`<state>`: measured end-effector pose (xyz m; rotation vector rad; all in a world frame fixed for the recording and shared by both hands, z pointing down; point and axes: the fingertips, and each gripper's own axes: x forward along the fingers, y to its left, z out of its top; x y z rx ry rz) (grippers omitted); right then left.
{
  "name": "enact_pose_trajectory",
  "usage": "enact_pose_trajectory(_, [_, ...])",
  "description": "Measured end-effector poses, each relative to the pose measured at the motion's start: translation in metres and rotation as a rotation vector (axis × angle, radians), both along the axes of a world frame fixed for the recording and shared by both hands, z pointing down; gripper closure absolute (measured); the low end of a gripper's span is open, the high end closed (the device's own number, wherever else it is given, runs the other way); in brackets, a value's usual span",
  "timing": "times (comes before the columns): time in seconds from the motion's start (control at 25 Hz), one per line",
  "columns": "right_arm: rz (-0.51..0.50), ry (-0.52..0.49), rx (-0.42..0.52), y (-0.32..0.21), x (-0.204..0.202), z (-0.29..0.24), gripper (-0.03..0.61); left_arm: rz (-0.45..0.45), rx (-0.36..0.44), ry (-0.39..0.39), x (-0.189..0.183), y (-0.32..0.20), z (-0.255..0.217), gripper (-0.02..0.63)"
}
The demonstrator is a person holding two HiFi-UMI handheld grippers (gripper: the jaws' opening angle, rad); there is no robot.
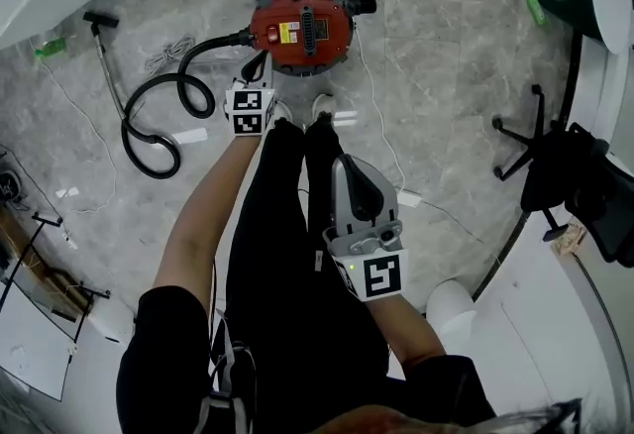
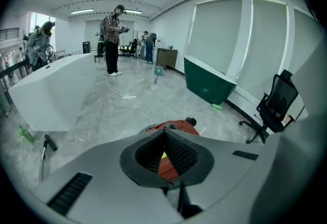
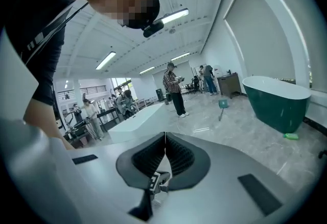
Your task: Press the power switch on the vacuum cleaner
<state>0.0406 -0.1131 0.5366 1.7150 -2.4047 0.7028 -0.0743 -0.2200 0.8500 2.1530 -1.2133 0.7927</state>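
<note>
Right gripper point(image 3: 164, 134) jaws together, left gripper point(image 2: 164, 134) likewise near vacuum cleaner point(image 1: 300, 28), hose point(image 1: 158, 115) leftward

Grey marbled floor point(image 1: 446, 75). Standing on it: a red vacuum cleaner point(image 1: 300, 29), its black hose point(image 1: 163, 115) looped to the left; a white cable point(image 1: 374, 100) trailing right; a black office chair point(image 1: 555, 174) at the right edge.
</note>
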Motion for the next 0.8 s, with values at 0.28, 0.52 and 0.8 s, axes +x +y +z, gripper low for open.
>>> enact_pose_trajectory(0.28, [-0.065,0.007,0.032,0.017,-0.01,-0.038,0.56,-0.048,0.076,0.076,-0.001,0.031,-0.088,0.595])
enact_pose_trajectory(0.52, [-0.082,0.051,0.068,0.026,0.0,-0.069,0.558,-0.043,0.129,0.131,0.013,0.057,-0.152,0.595])
enact_pose_trajectory(0.8, [-0.105,0.047,0.161,0.019,-0.014,-0.123,0.558,-0.069,0.23,0.186,0.011,0.066,-0.243,0.595])
